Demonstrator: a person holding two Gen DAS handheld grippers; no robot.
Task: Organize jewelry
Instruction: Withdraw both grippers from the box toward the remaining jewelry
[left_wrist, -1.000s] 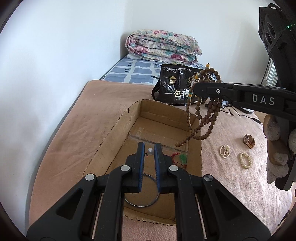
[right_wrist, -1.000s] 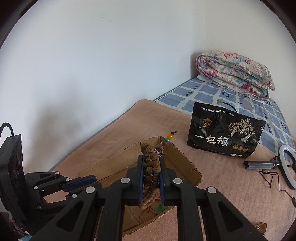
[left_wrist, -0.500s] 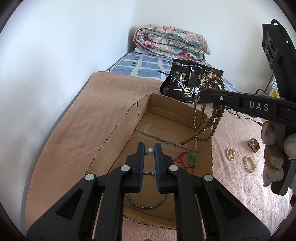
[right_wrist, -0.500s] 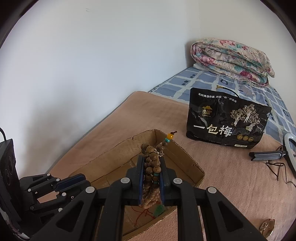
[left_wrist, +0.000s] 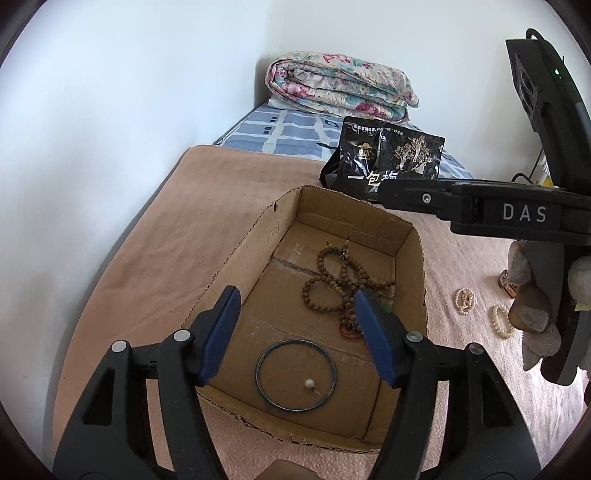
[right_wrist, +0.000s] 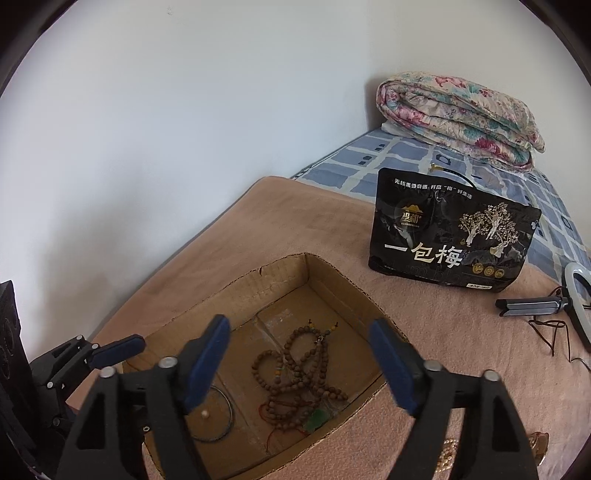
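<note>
Above the cardboard box (left_wrist: 284, 236), left gripper (left_wrist: 295, 328) and right gripper (right_wrist: 301, 363) fingers spread wide, empty, wooden beads (right_wrist: 295, 376) lying inside.

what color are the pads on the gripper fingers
Blue, on black arms. The right wrist view shows it best, on the right gripper's open fingers.

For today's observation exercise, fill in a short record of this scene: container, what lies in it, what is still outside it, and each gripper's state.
container: cardboard box on pink blanket
inside: wooden bead necklace, dark ring, small pearl, green pendant
outside: two pearl bracelets
left gripper: open, empty
right gripper: open, empty
</note>
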